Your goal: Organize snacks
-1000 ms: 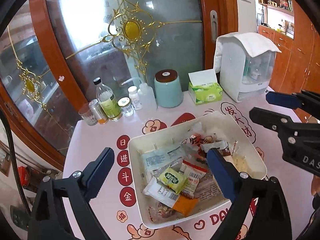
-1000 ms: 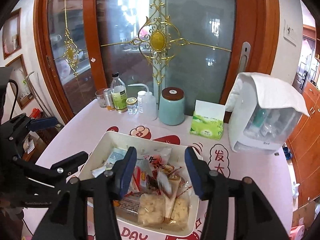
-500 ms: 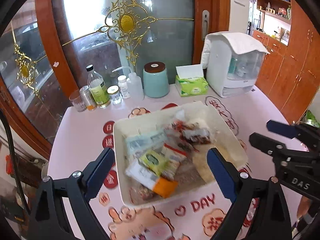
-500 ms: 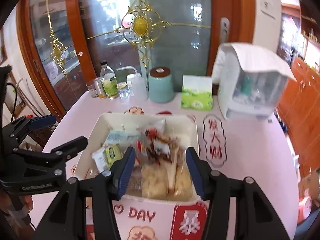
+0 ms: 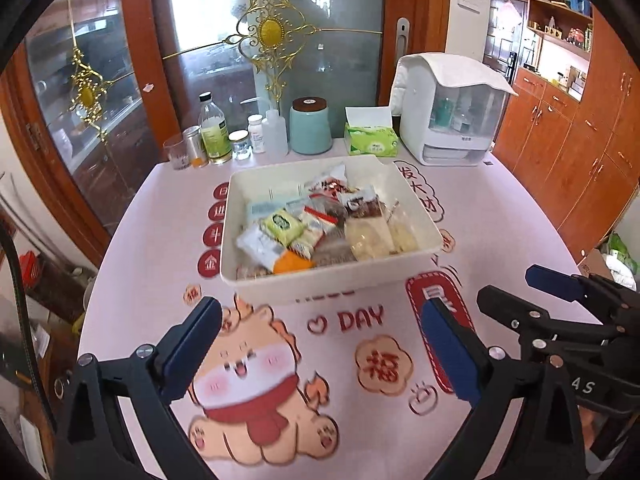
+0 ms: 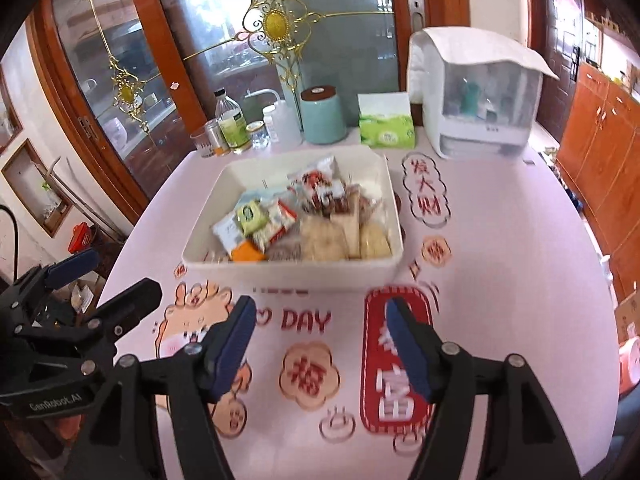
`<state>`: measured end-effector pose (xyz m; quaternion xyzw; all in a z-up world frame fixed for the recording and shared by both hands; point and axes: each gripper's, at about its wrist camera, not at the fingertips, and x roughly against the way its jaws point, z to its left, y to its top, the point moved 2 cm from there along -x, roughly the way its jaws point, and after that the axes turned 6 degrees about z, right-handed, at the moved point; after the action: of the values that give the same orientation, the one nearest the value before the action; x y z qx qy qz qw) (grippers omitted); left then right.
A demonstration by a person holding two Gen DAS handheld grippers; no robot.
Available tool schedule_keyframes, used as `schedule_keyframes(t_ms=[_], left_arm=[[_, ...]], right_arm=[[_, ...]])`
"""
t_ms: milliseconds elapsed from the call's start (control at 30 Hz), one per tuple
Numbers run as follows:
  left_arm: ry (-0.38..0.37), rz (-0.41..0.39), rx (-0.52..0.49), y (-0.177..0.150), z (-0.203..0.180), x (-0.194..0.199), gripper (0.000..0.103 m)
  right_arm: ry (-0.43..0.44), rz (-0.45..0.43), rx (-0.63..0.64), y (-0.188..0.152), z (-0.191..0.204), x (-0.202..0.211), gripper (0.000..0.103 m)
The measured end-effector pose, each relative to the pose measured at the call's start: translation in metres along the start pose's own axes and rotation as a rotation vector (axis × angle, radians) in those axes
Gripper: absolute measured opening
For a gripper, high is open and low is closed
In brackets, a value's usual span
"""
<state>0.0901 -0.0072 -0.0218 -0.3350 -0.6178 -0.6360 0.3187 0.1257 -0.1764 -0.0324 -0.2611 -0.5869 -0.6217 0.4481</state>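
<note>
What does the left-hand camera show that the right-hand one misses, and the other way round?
Only the left wrist view shows the open wooden shelves at top right and the right gripper from the side.

Only the right wrist view shows the red item on the floor at left, the recessed wall niche and the left gripper from the side.

Both show the white bin of snack packets, the teal canister, the green tissue box and the white dispenser. Both grippers are empty; the right one's fingers have just been opening.
</note>
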Motion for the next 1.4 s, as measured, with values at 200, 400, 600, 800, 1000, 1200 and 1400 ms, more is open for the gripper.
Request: schedule_keyframes(t_ms=[200, 400, 600, 800, 1000, 1200, 1400], left_arm=[[-0.016, 0.047, 0.044, -0.029, -0.013, 0.022, 0.101], [-0.003, 0.069, 0.075, -0.046, -0.020, 0.036, 0.102], [0.053, 0.045, 0.072, -0.056, -0.025, 0.049, 0.102], [0.076, 0.029, 0.094, -0.061, -0.024, 0.058, 0.102], [0.089, 0.024, 0.107, -0.064, -0.022, 0.062, 0.102], [0.093, 0.024, 0.114, -0.064, -0.021, 0.062, 0.102], [0.098, 0.024, 0.114, -0.065, -0.022, 0.062, 0.102]], right_arm=[[-0.032, -0.001, -0.021, -0.030, -0.005, 0.027, 0.072], [-0.084, -0.015, -0.030, -0.049, -0.006, 0.045, 0.074], [-0.097, -0.004, -0.078, -0.065, -0.011, 0.055, 0.074], [-0.126, -0.021, -0.061, -0.070, -0.006, 0.064, 0.074], [-0.134, -0.030, -0.046, -0.074, -0.002, 0.069, 0.074], [-0.137, -0.034, -0.038, -0.073, -0.001, 0.069, 0.074], [-0.132, -0.029, -0.039, -0.074, -0.001, 0.069, 0.074]])
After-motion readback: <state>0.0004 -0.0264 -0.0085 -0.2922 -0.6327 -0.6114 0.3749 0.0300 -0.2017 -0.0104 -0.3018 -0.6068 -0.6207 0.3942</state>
